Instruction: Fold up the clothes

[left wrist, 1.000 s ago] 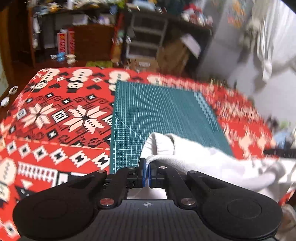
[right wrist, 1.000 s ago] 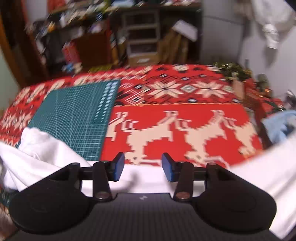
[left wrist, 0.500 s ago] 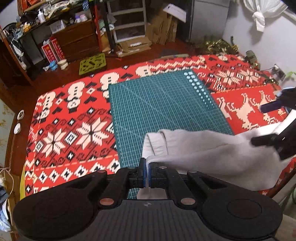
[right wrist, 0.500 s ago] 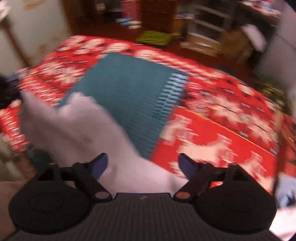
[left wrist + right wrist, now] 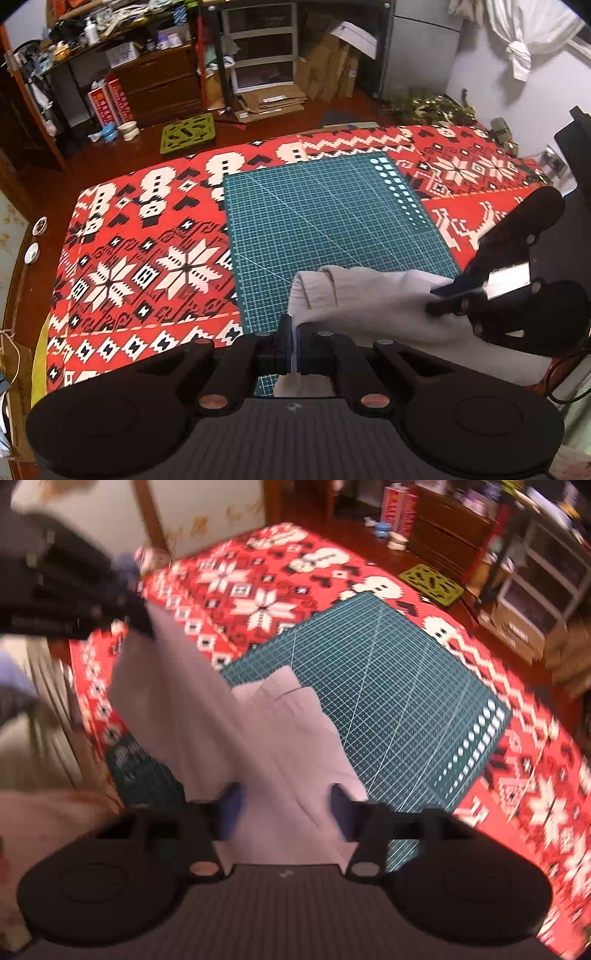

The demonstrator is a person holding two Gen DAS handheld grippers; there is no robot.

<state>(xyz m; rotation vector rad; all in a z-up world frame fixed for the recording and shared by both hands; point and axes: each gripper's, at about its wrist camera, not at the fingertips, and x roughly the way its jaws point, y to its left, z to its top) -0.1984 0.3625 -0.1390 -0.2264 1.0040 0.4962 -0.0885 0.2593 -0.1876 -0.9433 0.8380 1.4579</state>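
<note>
A white garment (image 5: 369,302) hangs stretched between my two grippers over the near edge of the green cutting mat (image 5: 325,221). My left gripper (image 5: 293,347) is shut on one corner of it. My right gripper (image 5: 439,301) comes in from the right, its jaws closing on the cloth; in the left wrist view its fingers pinch the fabric. In its own blurred view the right gripper (image 5: 284,812) has the garment (image 5: 280,738) between pads that stand apart. The left gripper (image 5: 144,624) shows at the upper left there, holding the cloth up.
The mat (image 5: 388,686) lies on a red patterned blanket (image 5: 147,258) over a table. Beyond the far edge stand shelves, drawers, cardboard boxes and a green mat (image 5: 188,133) on the floor. A person's leg (image 5: 33,738) is at the table's near side.
The left gripper rose with its corner of the garment. The right gripper swung left along the cloth, rolled over, opened wide and then closed in on the fabric.
</note>
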